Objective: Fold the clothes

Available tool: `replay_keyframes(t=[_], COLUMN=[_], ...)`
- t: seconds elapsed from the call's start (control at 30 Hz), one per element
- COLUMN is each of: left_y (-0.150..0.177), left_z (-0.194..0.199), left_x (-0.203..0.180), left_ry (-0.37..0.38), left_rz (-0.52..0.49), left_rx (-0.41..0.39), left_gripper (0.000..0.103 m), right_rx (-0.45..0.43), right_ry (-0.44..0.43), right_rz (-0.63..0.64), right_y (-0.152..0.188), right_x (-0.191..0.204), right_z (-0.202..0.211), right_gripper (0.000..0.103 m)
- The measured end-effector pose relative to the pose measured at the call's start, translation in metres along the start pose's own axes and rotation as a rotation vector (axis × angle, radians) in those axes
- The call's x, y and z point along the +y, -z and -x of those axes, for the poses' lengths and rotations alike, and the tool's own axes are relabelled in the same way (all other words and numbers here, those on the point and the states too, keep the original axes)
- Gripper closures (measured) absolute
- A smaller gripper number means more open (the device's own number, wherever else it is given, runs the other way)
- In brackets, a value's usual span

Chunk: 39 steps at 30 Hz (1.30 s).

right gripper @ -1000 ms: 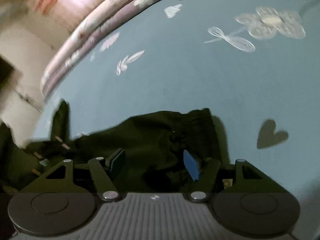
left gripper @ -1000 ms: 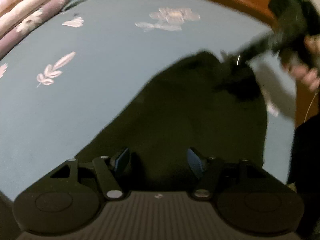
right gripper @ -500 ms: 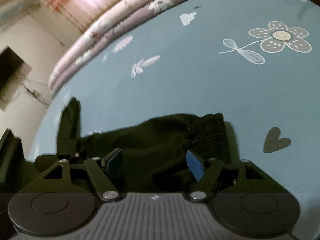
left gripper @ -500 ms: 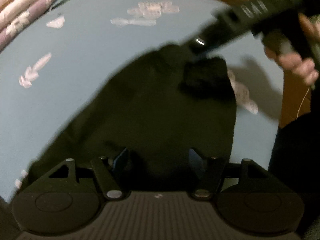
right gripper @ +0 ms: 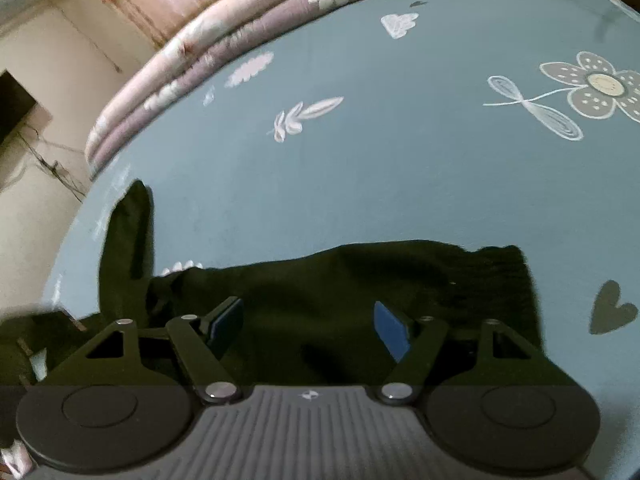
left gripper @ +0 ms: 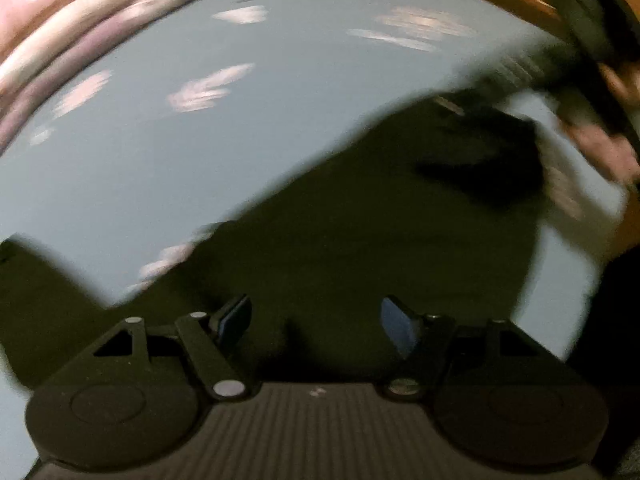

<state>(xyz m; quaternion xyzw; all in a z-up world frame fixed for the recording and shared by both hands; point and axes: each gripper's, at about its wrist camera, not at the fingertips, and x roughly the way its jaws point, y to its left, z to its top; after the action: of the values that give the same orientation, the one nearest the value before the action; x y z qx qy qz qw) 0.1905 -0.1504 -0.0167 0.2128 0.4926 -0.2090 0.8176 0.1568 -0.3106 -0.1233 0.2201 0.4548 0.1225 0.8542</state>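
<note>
I am lifting both grippers off a dark garment [right gripper: 360, 280] that is lying flat on the blue flowered bed sheet [right gripper: 400, 180], near the bed's front edge. A second ago the left gripper [left gripper: 316, 318] and the right gripper [right gripper: 308, 322] were sitting lower over the cloth with their jaws set narrower; now both are standing spread with nothing pinched between the blue pads, though the right one's widening is slowing to a stop. In the left wrist view the picture is smearing with motion, and the garment is taking up less of the frame than it did, with more sheet showing around it. The right gripper, held in the person's hand [left gripper: 600, 148], is hovering over the garment's far corner. In the right wrist view the ribbed hem [right gripper: 500, 276] is resting squarely on the sheet beside a printed heart [right gripper: 612, 308], and a loose strip of the cloth [right gripper: 128, 240] is trailing off to the left. I am judging this fold as laid down and released; the trailing strip probably needs tucking next.
</note>
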Motion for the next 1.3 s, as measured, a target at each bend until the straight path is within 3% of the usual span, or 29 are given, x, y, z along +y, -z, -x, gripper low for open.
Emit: replay_keyframes(t=[0.1,0.2,0.3,0.43,0.6,0.77,0.97,1.1,1.2,1.3], left_y=[-0.011,-0.014,-0.014,-0.013,-0.012,-0.03,-0.036,-0.031,-0.03,-0.03], left_z=[0.008,0.011,0.003,-0.019,-0.043,-0.074,-0.114,-0.128,-0.128,-0.125], left_x=[0.05,0.088,0.107,0.114,0.14,0.16,0.172,0.172,0.167,0.162], left_ry=[-0.105,-0.156,-0.147,-0.138,-0.077,-0.071,-0.201,-0.242,-0.248,-0.25], left_rz=[0.114,0.192,0.264,0.294,0.401,0.525,0.591,0.593,0.57,0.539], left_rx=[0.033,0.049,0.062,0.086,0.139,0.203,0.304,0.341,0.342,0.349], left_gripper=[0.035,0.042,0.055,0.063,0.063,0.062,0.061,0.063,0.081,0.088], right_rx=[0.025,0.046,0.036,0.034,0.057,0.064,0.048,0.033,0.032,0.056], right_ry=[-0.014,-0.045,-0.111,-0.185,-0.162,-0.159,-0.153,-0.162,-0.16,-0.149], right_rz=[0.056,0.141,0.22,0.284,0.312,0.297,0.285,0.295,0.294,0.297], right_y=[0.001,0.006,0.014,0.02,0.021,0.02,0.018,0.018,0.018,0.021], right_x=[0.021,0.047,0.072,0.094,0.106,0.103,0.098,0.099,0.1,0.104], right_z=[-0.011,-0.019,-0.025,-0.034,-0.044,-0.047,-0.043,-0.036,-0.034,-0.037], right_gripper=[0.026,0.026,0.026,0.027,0.027,0.027,0.027,0.027,0.027,0.027])
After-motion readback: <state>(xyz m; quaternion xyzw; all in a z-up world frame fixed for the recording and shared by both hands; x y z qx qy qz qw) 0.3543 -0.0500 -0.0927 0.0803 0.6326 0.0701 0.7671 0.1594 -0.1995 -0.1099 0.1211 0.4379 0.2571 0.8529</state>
